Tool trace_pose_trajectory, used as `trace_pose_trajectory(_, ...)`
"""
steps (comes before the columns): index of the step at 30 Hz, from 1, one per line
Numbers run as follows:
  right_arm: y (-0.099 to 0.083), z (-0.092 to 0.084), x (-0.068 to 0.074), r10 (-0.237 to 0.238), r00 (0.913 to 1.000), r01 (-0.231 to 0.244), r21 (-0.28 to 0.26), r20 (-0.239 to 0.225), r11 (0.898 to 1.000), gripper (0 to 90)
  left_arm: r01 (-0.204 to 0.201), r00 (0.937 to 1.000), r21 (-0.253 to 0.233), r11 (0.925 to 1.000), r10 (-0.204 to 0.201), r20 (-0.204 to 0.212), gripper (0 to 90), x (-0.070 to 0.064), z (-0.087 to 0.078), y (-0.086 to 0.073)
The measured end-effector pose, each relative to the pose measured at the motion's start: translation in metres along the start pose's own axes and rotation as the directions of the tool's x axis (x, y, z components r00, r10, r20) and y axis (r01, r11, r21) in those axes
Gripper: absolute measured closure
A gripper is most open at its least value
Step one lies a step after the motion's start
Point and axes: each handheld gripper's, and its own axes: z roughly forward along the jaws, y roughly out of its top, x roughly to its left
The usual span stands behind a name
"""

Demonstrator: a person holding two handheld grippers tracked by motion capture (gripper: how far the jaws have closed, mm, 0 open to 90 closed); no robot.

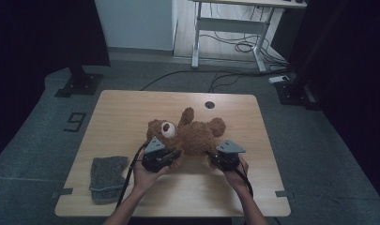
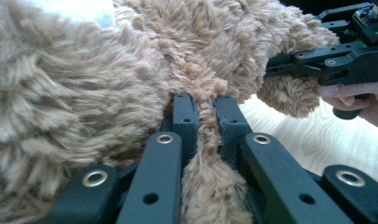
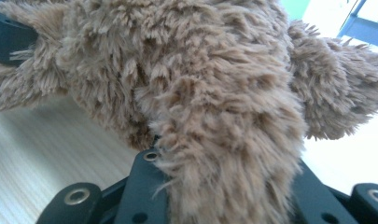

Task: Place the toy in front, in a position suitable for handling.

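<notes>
Brown plush: teddy bear (image 1: 190, 133) lying on its back near the middle of the wooden table (image 1: 131, 112), head toward the left, legs toward the right, long axis running left to right between the two hands. Left gripper (image 1: 165, 157) pinching a narrow fold of fur at the near-left limb, jaws nearly closed on it, the plush squeezed thin between the black pads (image 2: 184, 116) in the left gripper view. Right gripper (image 1: 215, 157) clamping the near-right limb, probably a leg, though thick fur is hiding the pad tips in the right gripper view. Both grips sitting on the near side of the bear, body stretching away toward the far edge, each hand being nearest its own end. Grey knitted cloth (image 1: 107, 176) lying well apart at the near-left corner, likely mattering next.
</notes>
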Motion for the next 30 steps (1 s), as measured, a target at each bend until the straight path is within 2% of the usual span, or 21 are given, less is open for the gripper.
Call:
trace_pose_trajectory(5, -0.022, 0.009, -0.001, 0.028, 0.9994, -0.027, 0.055, -0.022, 0.998, 69.3, 0.037, 0.9993, 0.065, 0.9972, -0.037, 0.002, 79.9, 0.004, 0.017, -0.021)
trace_pose_trajectory(7, -0.030, 0.011, -0.002, 0.046, 0.9985, -0.045, 0.055, -0.030, 0.997, 68.6, 0.048, 0.9987, 0.057, 0.9972, -0.049, 0.012, 79.8, 0.004, 0.019, -0.025)
trace_pose_trajectory(16, -0.038, 0.009, -0.004, 0.073, 0.9954, -0.070, 0.050, -0.063, 0.996, 61.9, 0.045, 0.9989, 0.073, 0.9963, -0.045, 0.010, 73.9, 0.001, 0.020, -0.029)
trace_pose_trajectory(20, -0.043, 0.008, -0.002, 0.081, 0.9934, -0.079, 0.037, -0.081, 0.996, 58.1, 0.043, 0.9991, 0.076, 0.9962, -0.043, 0.002, 62.3, 0.001, 0.016, -0.027)
trace_pose_trajectory(22, -0.046, 0.007, -0.002, 0.088, 0.9921, -0.086, 0.030, -0.089, 0.996, 56.5, 0.053, 0.9982, 0.106, 0.9929, -0.056, 0.023, 53.3, 0.001, 0.011, -0.024)
trace_pose_trajectory(23, -0.047, 0.006, -0.001, 0.094, 0.9909, -0.092, 0.026, -0.096, 0.995, 56.1, 0.044, 0.9989, 0.122, 0.9915, -0.046, 0.011, 48.0, -0.001, 0.004, -0.022)
trace_pose_trajectory(24, -0.049, 0.005, 0.002, 0.103, 0.9893, -0.102, 0.017, -0.103, 0.995, 55.4, 0.035, 0.9994, 0.117, 0.9925, -0.035, -0.003, 42.7, -0.003, -0.001, -0.021)
trace_pose_trajectory(27, -0.053, 0.003, 0.005, 0.109, 0.9881, -0.108, 0.010, -0.109, 0.994, 54.5, 0.020, 0.9990, 0.105, 0.9943, -0.016, -0.041, 33.9, -0.005, -0.024, -0.020)
trace_pose_trajectory(30, -0.056, 0.003, 0.007, 0.112, 0.9865, -0.112, 0.011, -0.119, 0.994, 52.5, 0.007, 0.9960, 0.072, 0.9974, -0.001, -0.090, 30.9, -0.004, -0.047, -0.022)
